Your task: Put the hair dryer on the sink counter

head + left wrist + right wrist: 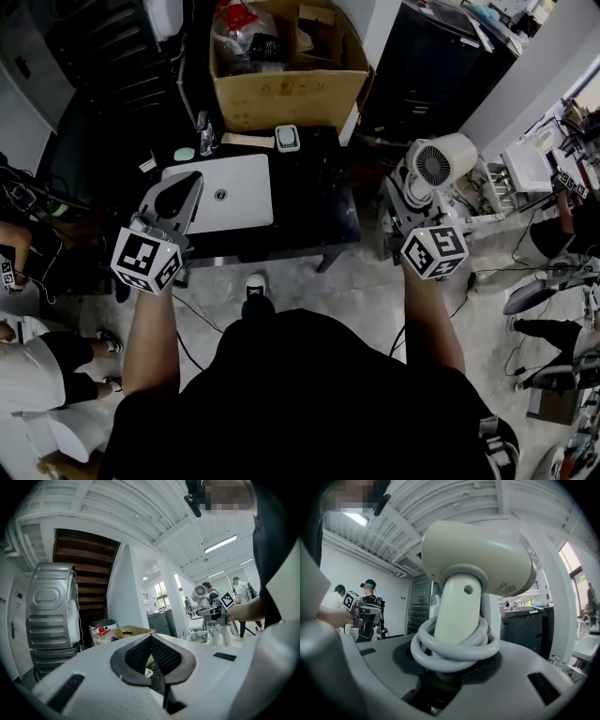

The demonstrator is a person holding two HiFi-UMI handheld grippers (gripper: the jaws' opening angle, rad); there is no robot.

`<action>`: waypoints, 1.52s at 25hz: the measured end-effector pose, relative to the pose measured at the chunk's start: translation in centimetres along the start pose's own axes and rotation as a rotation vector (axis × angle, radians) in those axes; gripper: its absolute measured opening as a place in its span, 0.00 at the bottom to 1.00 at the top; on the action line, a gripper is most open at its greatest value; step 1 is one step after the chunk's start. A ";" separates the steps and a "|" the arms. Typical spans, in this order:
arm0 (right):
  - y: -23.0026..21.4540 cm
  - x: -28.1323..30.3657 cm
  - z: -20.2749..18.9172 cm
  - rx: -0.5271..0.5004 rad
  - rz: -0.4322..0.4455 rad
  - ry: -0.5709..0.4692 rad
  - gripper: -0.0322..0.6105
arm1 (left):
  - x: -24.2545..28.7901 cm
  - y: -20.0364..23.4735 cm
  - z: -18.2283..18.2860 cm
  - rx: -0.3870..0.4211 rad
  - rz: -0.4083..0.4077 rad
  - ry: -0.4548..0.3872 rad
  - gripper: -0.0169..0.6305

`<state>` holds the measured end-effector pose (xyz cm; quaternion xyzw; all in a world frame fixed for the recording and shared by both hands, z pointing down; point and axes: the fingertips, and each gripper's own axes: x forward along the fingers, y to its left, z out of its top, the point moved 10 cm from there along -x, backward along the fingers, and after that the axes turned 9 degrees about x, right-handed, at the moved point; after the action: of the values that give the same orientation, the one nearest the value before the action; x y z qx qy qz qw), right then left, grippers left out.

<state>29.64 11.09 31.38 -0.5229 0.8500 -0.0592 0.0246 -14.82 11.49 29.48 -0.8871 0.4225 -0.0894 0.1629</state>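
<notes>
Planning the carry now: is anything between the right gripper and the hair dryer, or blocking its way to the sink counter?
Nothing between them: the right gripper is shut on the hair dryer by its handle, cord coiled above the jaws. No sink counter is identifiable in these views, so that path cannot be judged.

Held level ahead, left gripper [151, 638] closed and empty, right gripper [455, 666] clamped on the hair dryer [483, 559].
</notes>
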 end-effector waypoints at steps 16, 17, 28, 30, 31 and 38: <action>-1.4 13.1 -0.5 0.022 -0.082 0.039 0.32 | 9.9 11.6 -5.6 -0.021 -0.092 -0.026 0.05; -1.5 13.9 -0.6 0.023 -0.089 0.044 0.32 | 10.4 12.3 -6.0 -0.025 -0.097 -0.025 0.05; -1.6 20.8 -1.1 0.008 -0.172 0.088 0.32 | 15.1 18.0 -9.9 -0.069 -0.163 -0.025 0.05; -1.6 21.6 -1.1 0.006 -0.188 0.093 0.32 | 16.1 18.4 -10.5 -0.075 -0.194 -0.031 0.05; -1.5 22.0 -1.1 0.005 -0.198 0.094 0.32 | 16.6 18.5 -10.7 -0.076 -0.209 -0.035 0.05; -1.3 24.3 -1.2 -0.003 -0.256 0.086 0.32 | 19.5 19.8 -11.8 -0.083 -0.267 -0.070 0.05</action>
<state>19.70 -11.11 33.20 -0.6243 0.7765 -0.0829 -0.0205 -20.35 -17.89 33.62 -0.9439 0.2982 -0.0619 0.1275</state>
